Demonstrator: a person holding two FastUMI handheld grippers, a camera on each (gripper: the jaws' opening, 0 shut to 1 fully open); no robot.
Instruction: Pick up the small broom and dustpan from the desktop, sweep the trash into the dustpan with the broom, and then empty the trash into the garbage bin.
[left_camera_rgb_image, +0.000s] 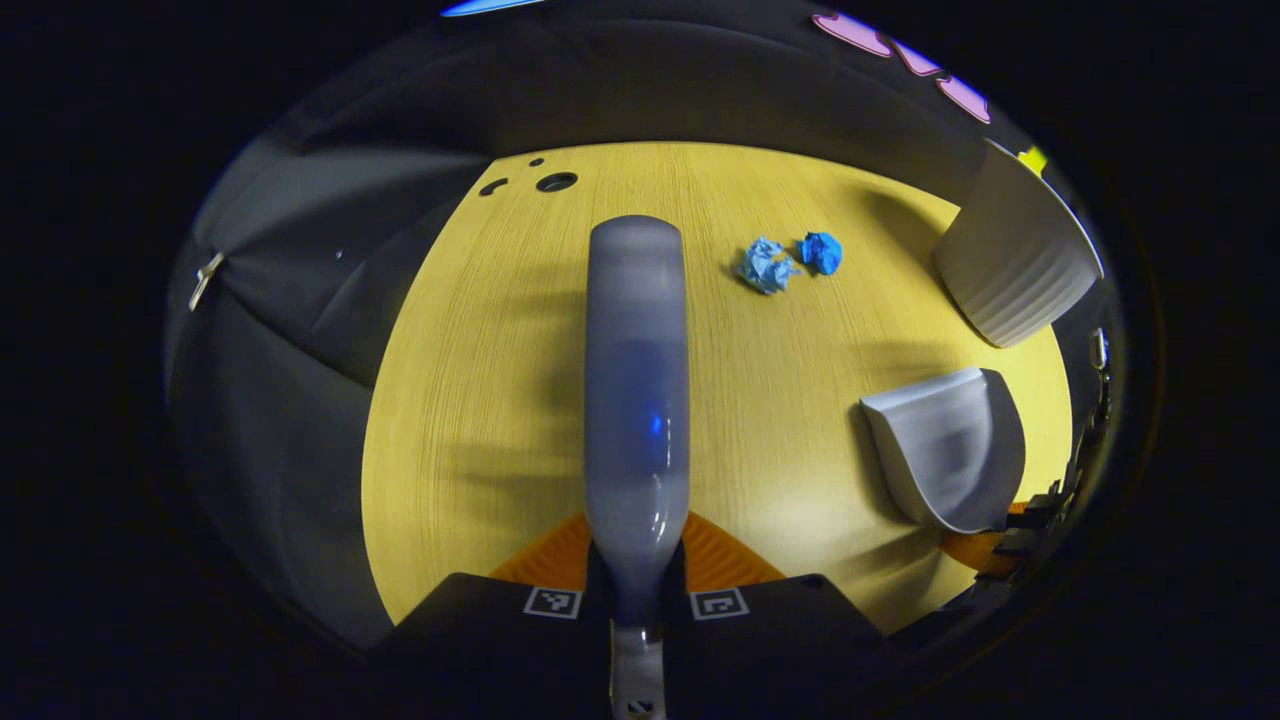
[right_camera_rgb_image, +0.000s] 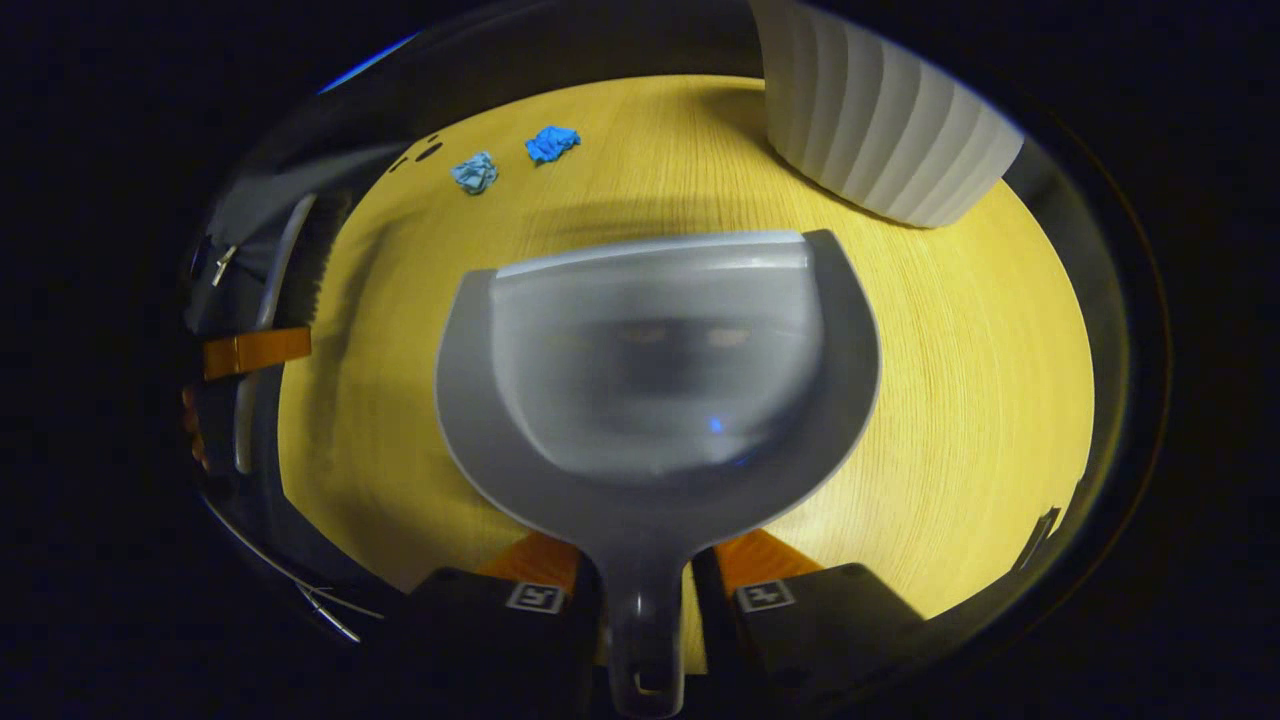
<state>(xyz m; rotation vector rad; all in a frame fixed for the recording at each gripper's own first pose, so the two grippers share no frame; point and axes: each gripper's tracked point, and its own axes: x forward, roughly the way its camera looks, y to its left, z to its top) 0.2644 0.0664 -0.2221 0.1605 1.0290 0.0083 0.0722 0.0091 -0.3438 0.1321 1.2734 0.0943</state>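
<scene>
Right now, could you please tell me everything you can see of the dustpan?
The dustpan is smooth grey plastic: a rounded scoop with a raised rim, a straight front lip and a short handle. The right gripper clamps that handle between its fingers, holding the pan above the wooden desktop, lip pointing forward. The scoop looks empty. Nothing else touches it.

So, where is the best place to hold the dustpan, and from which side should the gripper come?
Grip the dustpan by its narrow handle at the rear, coming from behind, opposite the open front lip. The handle is the one slim part that two fingers can close around; the pan is wide and curved. The right gripper holds it this way, with the lip facing the paper balls.
</scene>
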